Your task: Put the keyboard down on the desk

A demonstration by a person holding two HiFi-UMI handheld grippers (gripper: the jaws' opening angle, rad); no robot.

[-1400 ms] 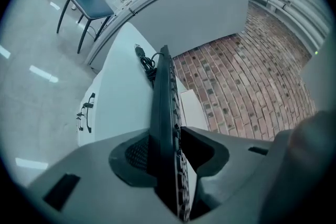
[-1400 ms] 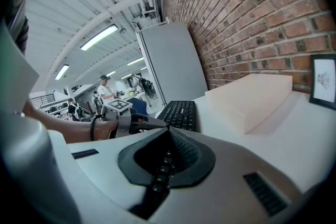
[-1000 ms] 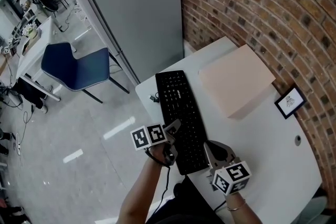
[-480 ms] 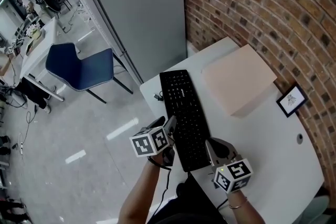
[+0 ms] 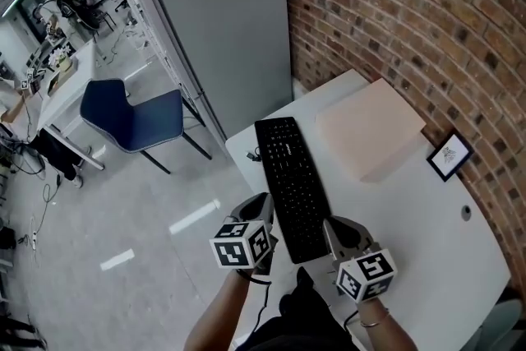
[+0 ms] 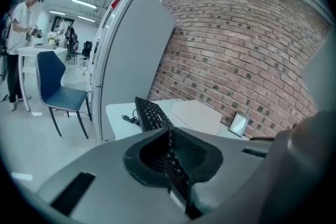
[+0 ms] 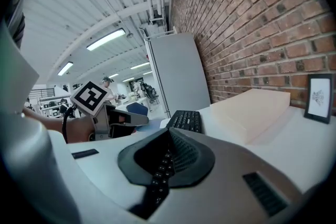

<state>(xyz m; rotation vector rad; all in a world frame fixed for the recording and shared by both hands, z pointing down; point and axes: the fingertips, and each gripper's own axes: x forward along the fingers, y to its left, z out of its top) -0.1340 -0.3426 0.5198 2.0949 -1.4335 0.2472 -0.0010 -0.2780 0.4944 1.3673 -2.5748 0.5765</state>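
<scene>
The left gripper [image 6: 169,136] is closing its jaws on empty air, pads all but meeting with nothing between them, as it hangs just beside the near left edge of the black keyboard [image 5: 294,189] without touching it. The right gripper [image 7: 168,134], jaws likewise together and empty, sits at the keyboard's near right corner, so the two tools flank the end closest to the person, the placing one would expect of a two-handed carry let go at the near end. The keyboard lies flat on the white desk [image 5: 411,210], running lengthwise away from the person along the desk's left side, with its cable [image 5: 251,154] trailing off the far left corner. Its whole length looks supported, which suggests the put-down is finished and neither tool has reason to grip. To its right, a flat cream box [image 5: 371,127] stands apart from it, and a small framed picture [image 5: 449,155] leans near the brick wall [image 5: 411,20]. A blue chair [image 5: 140,117] stands on the floor beyond.
</scene>
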